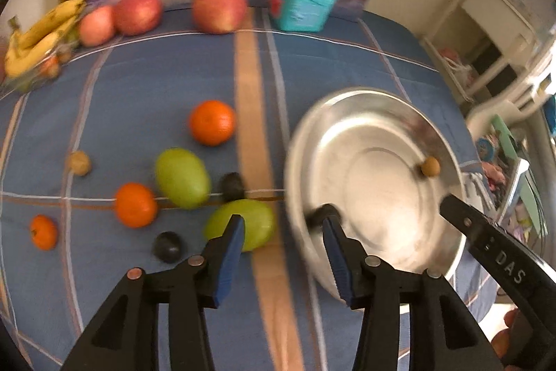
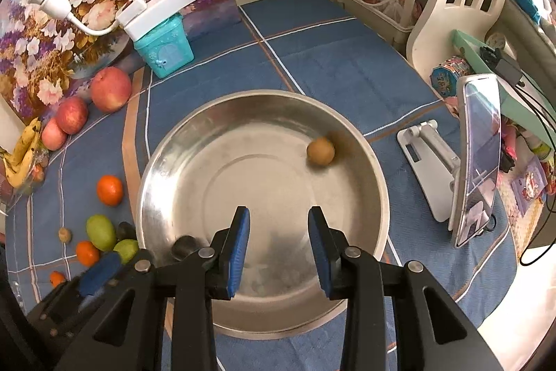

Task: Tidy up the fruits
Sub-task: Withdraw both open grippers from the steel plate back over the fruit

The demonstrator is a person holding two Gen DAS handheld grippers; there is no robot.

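1. The metal bowl (image 2: pixel 264 113) stands on the blue checked cloth (image 2: pixel 330 58) of the worktop. Inside it are two fruits: a small brown round fruit (image 2: pixel 320 151) near the rim at 2 o'clock, and a dark plum (image 2: pixel 184 247) near the rim at 8 o'clock.
2. The right gripper (image 2: pixel 279 249) hangs over the near half of the bowl, pointing steeply down. Its jaws stand partly open with nothing between them. The brown fruit lies well apart from them, toward 1 o'clock.
3. The left gripper (image 1: pixel 283 252) is at the left edge of the bowl. Its jaws are partly open and hold nothing. The plum lies just at the tip of its right blue pad (image 1: pixel 335 252); I cannot tell if they touch.
4. Left of the bowl, on the cloth, lie two green mangoes (image 1: pixel 182 178), three oranges (image 1: pixel 212 122), two more dark plums (image 1: pixel 167 246) and one more small brown fruit (image 1: pixel 79 163). One mango lies just behind the left pad.
5. At 11 o'clock, far back, are three red apples (image 1: pixel 219 7) and a bunch of bananas (image 1: pixel 38 37), near a teal box (image 1: pixel 302 7).
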